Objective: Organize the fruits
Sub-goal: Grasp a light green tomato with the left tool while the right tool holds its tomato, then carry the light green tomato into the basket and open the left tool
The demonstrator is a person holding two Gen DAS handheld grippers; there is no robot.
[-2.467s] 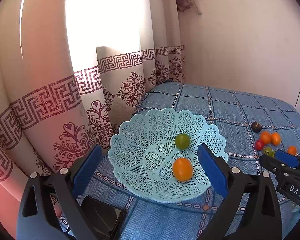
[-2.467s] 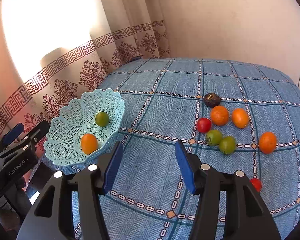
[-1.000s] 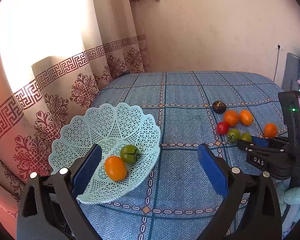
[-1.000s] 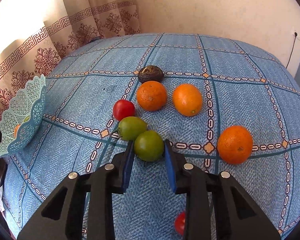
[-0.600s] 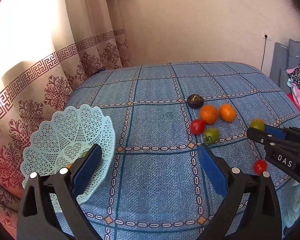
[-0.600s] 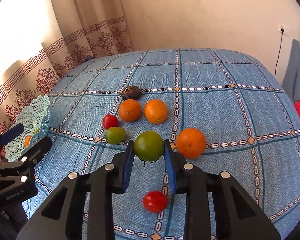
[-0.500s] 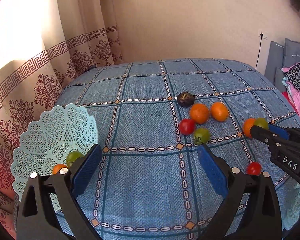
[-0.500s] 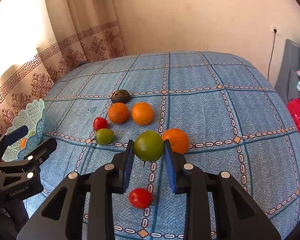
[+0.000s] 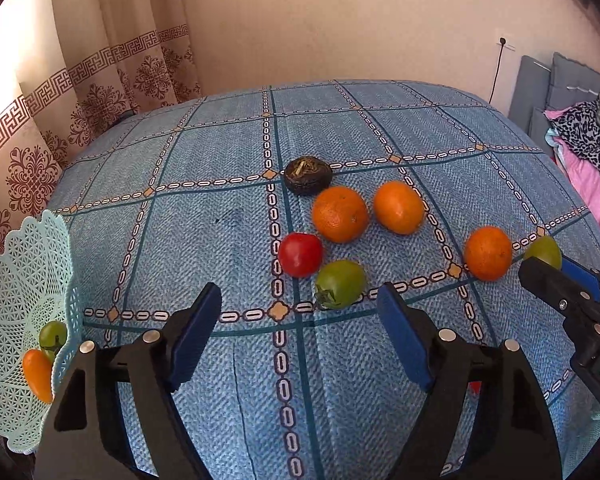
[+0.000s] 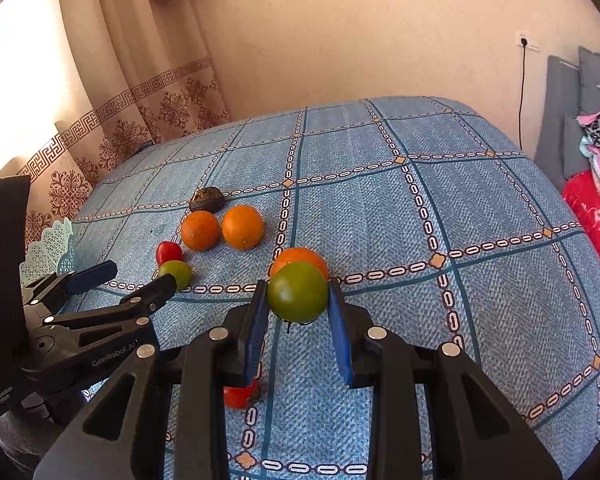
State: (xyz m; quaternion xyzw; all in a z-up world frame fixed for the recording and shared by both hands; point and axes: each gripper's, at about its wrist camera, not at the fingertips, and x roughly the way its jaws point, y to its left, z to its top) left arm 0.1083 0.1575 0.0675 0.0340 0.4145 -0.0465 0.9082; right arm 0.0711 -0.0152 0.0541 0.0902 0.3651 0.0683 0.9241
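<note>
1. Far left: pale blue lattice basket [image 9: 18,304] at the cloth's edge, holding one orange fruit [image 9: 38,374] and one green fruit [image 9: 53,334]. This reads as the drop-off for the carried fruit.
2. Left gripper [image 9: 298,332]: jaws spread wide, nothing between them, held above the blue checked tablecloth [image 9: 204,248] between basket and loose fruit.
3. Centre of cloth, loose: dark round fruit [image 9: 308,174], two oranges [image 9: 340,214] [image 9: 398,207] just beside each other, red tomato [image 9: 300,254] touching or nearly touching a green tomato [image 9: 340,283], a third orange [image 9: 488,253] further right.
4. Right gripper [image 10: 298,306]: closed on a green tomato [image 10: 298,297], pads on its two sides, fruit clear of the cloth (small red tomato [image 10: 240,397] lies below it).
5. Doing the carry well, in my judgement: keep the squeeze light since the skin looks smooth and round; travel left above the loose fruit and past the left gripper; lower into the bowl's hollow before letting go, away from the shallow rim.
</note>
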